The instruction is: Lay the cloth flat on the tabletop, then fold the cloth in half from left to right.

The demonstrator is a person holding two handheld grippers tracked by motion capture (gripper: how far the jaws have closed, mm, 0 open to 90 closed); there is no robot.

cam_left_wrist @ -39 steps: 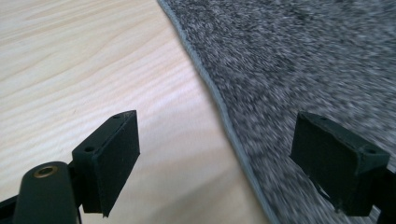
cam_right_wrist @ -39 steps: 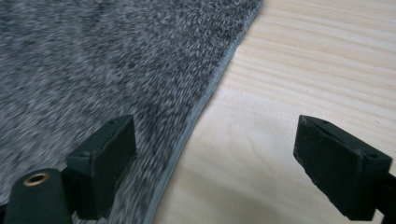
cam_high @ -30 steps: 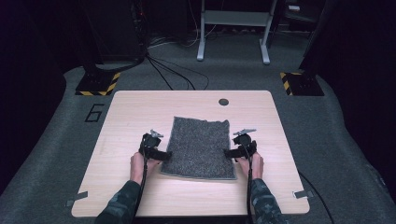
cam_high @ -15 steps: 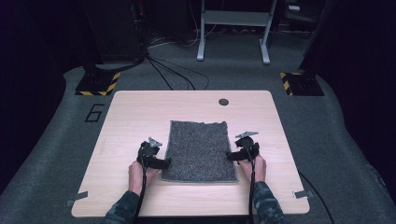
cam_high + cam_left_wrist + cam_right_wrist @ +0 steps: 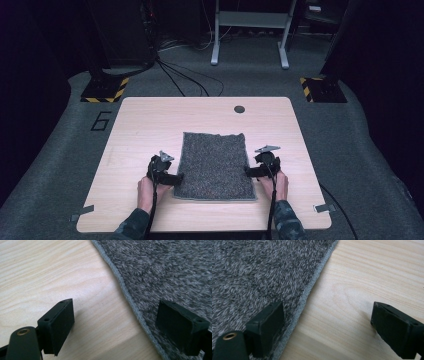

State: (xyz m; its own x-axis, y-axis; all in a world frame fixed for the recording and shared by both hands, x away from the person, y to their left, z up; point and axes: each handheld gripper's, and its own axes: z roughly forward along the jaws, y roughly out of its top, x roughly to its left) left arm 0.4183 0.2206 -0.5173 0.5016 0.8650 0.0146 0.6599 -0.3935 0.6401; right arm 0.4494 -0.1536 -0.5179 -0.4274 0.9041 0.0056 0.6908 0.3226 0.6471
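While the grey towel [image 5: 215,165] is lying flat mid-table, the left gripper [image 5: 176,178] at nine o'clock and right gripper [image 5: 249,171] at three are gaping wide over its edges, so a shallow pinch could be slipping off.

Table lit from above (surroundings dark); closeups slightly soft.

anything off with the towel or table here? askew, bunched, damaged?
Nothing stands out. The grey towel lies flat and roughly square on the wooden table, its stitched edge intact with only a slight wave. The left claw and right claw are open, each straddling a side edge of the towel without pinching it.
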